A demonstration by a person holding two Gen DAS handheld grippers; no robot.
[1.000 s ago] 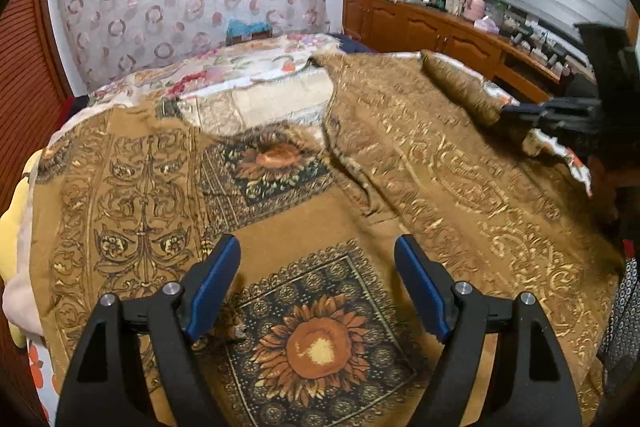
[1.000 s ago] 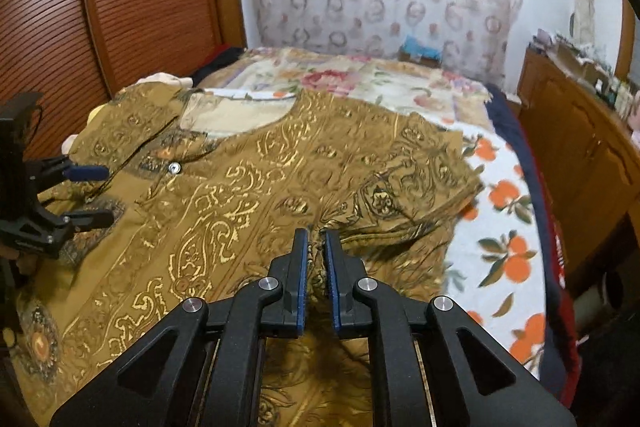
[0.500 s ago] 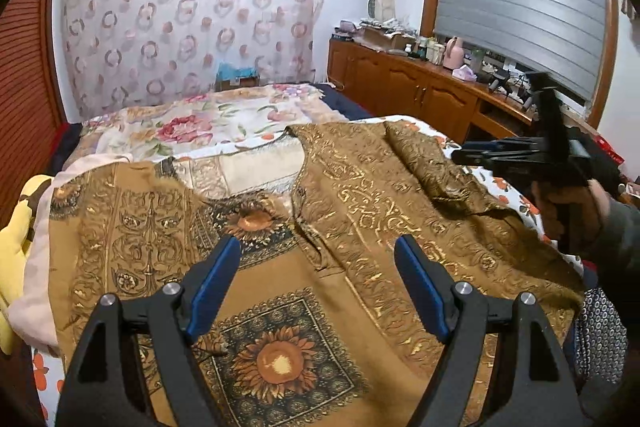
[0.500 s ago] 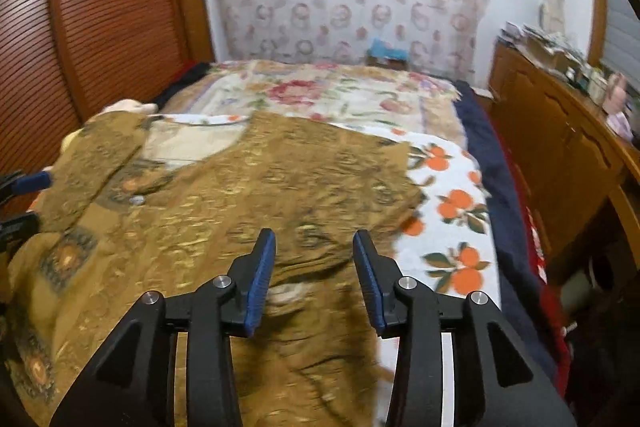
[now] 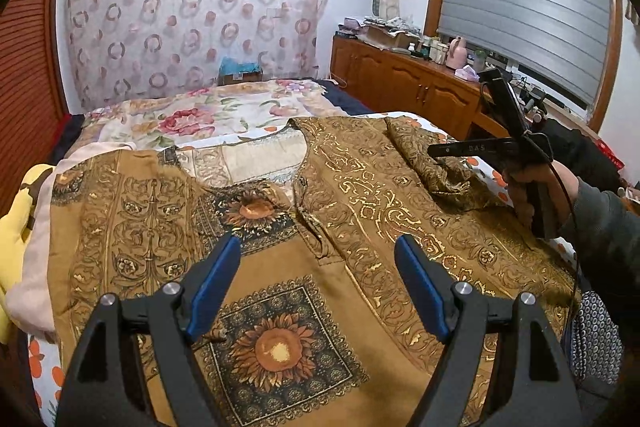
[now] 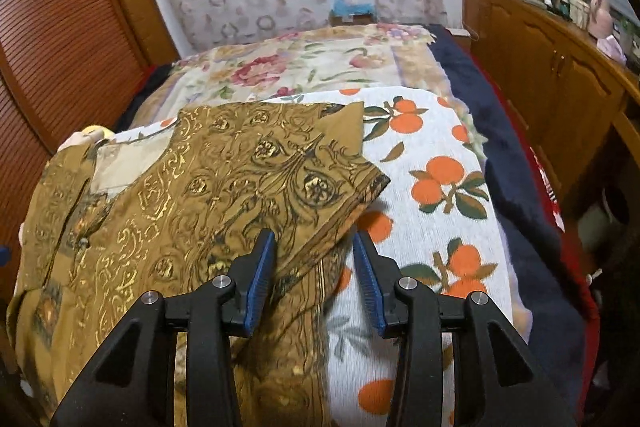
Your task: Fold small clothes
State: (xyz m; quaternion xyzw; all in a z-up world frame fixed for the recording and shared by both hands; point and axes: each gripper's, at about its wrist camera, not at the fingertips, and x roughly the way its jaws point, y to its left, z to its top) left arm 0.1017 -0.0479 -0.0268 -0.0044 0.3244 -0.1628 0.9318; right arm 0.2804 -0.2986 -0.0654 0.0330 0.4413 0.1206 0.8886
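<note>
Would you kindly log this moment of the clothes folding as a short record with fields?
garment: brown gold-patterned shirt, spread front-up on the bed
sleeve: one sleeve folded in over the shirt body
surface: orange-fruit bedcover
left gripper: open above the sunflower print, holding nothing
right gripper: open over the shirt's edge, not gripping it
background: wooden cabinet, ring-patterned curtain

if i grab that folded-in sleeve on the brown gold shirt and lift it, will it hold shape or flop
Probably flop: the sleeve lies creased and rumpled on the shirt, like thin cloth. It looks light, so it should lift easily. It may also drag the shirt body along.
</note>
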